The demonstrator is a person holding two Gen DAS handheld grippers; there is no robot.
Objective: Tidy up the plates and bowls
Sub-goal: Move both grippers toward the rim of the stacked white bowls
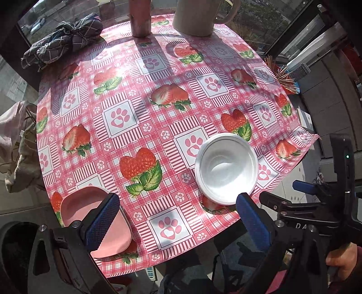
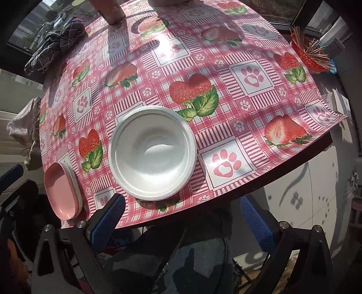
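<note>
A white round bowl [image 1: 227, 167] [image 2: 152, 152] sits near the front edge of the table with the strawberry cloth [image 1: 144, 108] [image 2: 226, 74]. To its left lies a pink rounded-square plate [image 1: 77, 208] [image 2: 61, 190], stacked on a pale one. My left gripper [image 1: 178, 203] hovers open over the front edge, its left finger above the pink plate. My right gripper [image 2: 183, 204] stands open just before the table edge, below the white bowl. The right gripper [image 1: 303, 187] also shows at the right of the left wrist view. Neither holds anything.
At the back stand a brown cylinder [image 1: 139, 18] and a beige pitcher [image 1: 196, 15]. A dark checked cloth bundle [image 1: 63, 38] [image 2: 54, 45] lies at the back left. A red basket of sticks [image 2: 310, 54] sits off the right edge. A person's legs [image 2: 181, 260] are below.
</note>
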